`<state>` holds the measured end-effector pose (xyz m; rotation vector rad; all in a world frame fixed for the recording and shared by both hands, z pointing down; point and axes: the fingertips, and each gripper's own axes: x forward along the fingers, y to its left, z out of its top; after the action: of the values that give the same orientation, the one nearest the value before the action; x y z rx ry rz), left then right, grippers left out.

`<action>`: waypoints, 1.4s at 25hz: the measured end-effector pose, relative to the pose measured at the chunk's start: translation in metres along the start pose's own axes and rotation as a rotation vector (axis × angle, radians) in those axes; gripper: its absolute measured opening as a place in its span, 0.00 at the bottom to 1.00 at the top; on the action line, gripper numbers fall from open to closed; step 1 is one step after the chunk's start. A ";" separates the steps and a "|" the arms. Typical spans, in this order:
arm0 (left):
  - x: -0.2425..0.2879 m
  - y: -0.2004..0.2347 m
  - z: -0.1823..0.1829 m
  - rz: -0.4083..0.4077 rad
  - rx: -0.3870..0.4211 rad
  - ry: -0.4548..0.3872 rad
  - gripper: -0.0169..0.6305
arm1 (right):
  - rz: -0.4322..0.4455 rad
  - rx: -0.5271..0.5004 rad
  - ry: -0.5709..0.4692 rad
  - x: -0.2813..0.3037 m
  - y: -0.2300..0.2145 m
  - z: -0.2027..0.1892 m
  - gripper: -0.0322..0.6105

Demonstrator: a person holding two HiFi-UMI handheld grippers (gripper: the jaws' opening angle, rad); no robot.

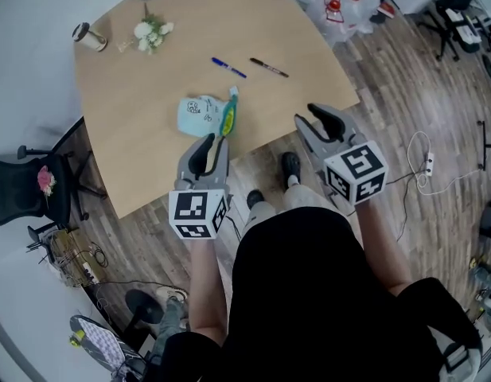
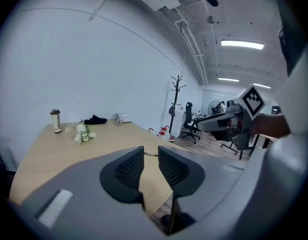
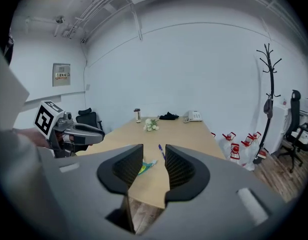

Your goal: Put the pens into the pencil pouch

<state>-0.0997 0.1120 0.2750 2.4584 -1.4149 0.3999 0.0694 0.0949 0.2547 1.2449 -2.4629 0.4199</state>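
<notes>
Head view puts both tools at the near edge of the worktop [image 1: 142,157]: the left hand-held gripper [image 1: 209,146] has its tips just over that edge, and the right hand-held gripper [image 1: 321,118] hangs about at the edge further right. Each gripper's own view shows its jaws standing apart with only bare worktop in the gap, so neither holds anything. Just beyond the left tips lies the pale blue pencil pouch [image 1: 199,115], with a green strip along its right side; I cannot tell whether that is part of the pouch. Further out lie the two pens, well apart from both grippers: the blue pen [image 1: 228,68] and, to its right, the black pen [image 1: 269,68], roughly parallel, each long axis slanting from far-left to near-right. The black pen looks nearer the right gripper, which would probably have to reach forward and turn so its jaws cross that slant. Beyond them sit a small bunch of flowers [image 1: 152,32] and a cup [image 1: 90,37].
</notes>
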 end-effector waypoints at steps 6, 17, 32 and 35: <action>0.035 -0.010 0.019 0.018 0.008 0.003 0.21 | 0.054 0.000 0.038 0.019 -0.037 -0.003 0.30; 0.072 -0.010 0.011 0.151 -0.038 0.089 0.27 | 0.158 -0.039 0.133 0.066 -0.091 -0.016 0.30; 0.083 -0.010 -0.024 0.276 -0.120 0.199 0.33 | 0.271 -0.123 0.266 0.134 -0.121 -0.060 0.30; 0.087 -0.013 -0.030 0.266 -0.129 0.214 0.33 | 0.284 -0.135 0.292 0.145 -0.126 -0.070 0.30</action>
<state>-0.0494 0.0601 0.3342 2.0635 -1.6215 0.5891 0.1037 -0.0511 0.3931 0.7245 -2.3713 0.4631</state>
